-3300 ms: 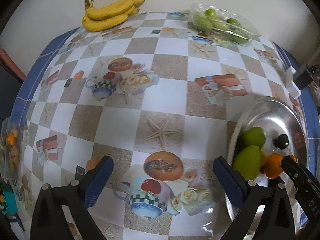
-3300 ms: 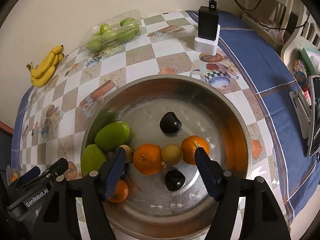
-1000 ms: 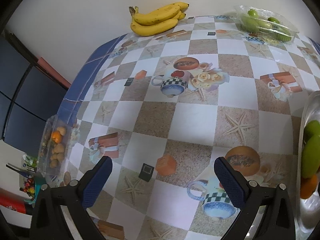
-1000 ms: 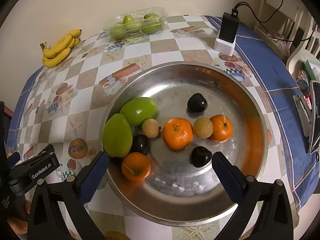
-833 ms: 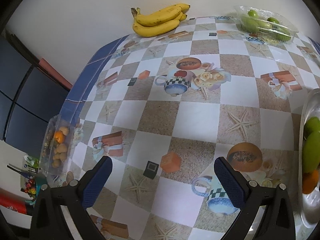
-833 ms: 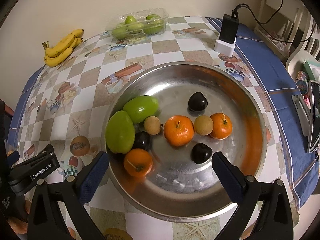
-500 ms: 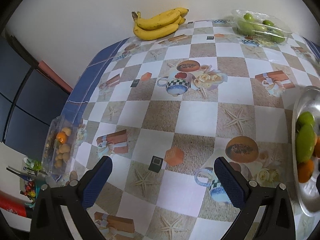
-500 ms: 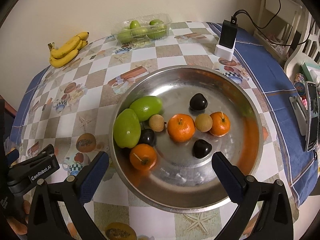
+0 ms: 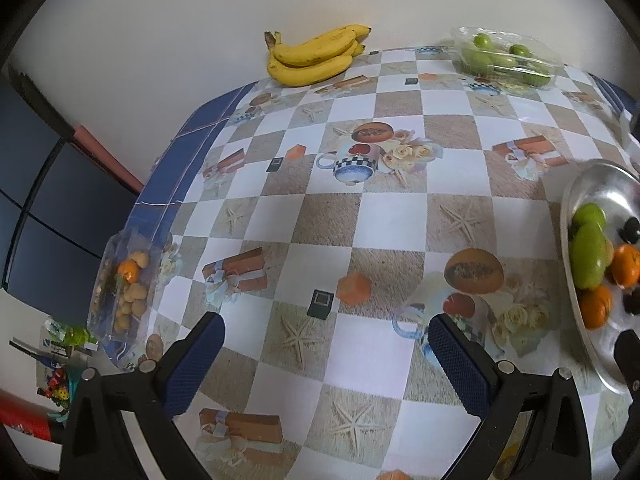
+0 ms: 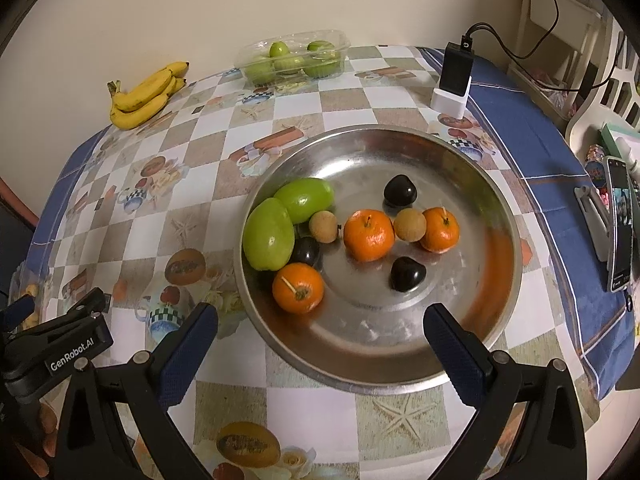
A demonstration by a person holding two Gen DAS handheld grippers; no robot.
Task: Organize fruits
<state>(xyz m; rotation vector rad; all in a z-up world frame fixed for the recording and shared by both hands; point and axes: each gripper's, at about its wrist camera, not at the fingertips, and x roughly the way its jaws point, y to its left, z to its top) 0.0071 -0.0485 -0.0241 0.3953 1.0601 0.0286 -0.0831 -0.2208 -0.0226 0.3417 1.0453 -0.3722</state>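
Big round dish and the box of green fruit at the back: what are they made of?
Dish: looks like polished metal, likely steel; silvery, mirrors the oranges. Box: apparently thin clear plastic; green fruit shows through its glossy, crinkled walls.

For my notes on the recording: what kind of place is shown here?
Most likely a dining table in a home: a patterned tablecloth, a metal tray of fruit, bananas by the wall, and a phone on a stand.
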